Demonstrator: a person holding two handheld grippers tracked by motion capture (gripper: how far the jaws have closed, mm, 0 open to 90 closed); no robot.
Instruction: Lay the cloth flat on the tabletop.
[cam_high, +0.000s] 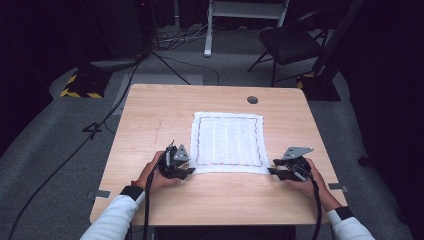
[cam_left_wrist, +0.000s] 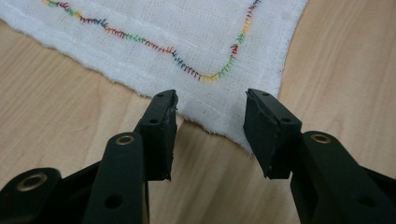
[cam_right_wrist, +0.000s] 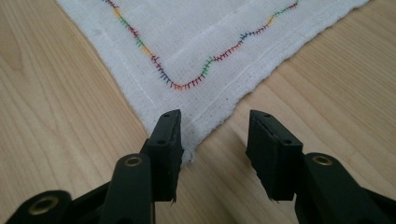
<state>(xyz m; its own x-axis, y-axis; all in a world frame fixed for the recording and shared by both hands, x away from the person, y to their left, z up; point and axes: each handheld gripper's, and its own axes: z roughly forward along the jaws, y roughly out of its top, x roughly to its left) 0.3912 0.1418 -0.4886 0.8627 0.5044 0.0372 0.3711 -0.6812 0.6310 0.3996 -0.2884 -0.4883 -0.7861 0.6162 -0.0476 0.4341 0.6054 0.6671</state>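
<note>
The white cloth (cam_high: 227, 142) lies flat mid-table (cam_high: 150, 115); whether either gripper's jaws touch its near corners is hard to tell. A chair (cam_high: 290, 42) stands beyond the table. The left gripper (cam_left_wrist: 211, 114) and right gripper (cam_right_wrist: 215, 128) sit low at the near corners, jaws apart, clamping nothing.

Your sleeves are white with black cuffs. Each gripper (cam_high: 187, 167) (cam_high: 274, 171) is black, topped by a grey three-cornered plate, with brass-ringed screw holes, blocky fingers (cam_left_wrist: 161, 128) and a trailing black cable.
</note>
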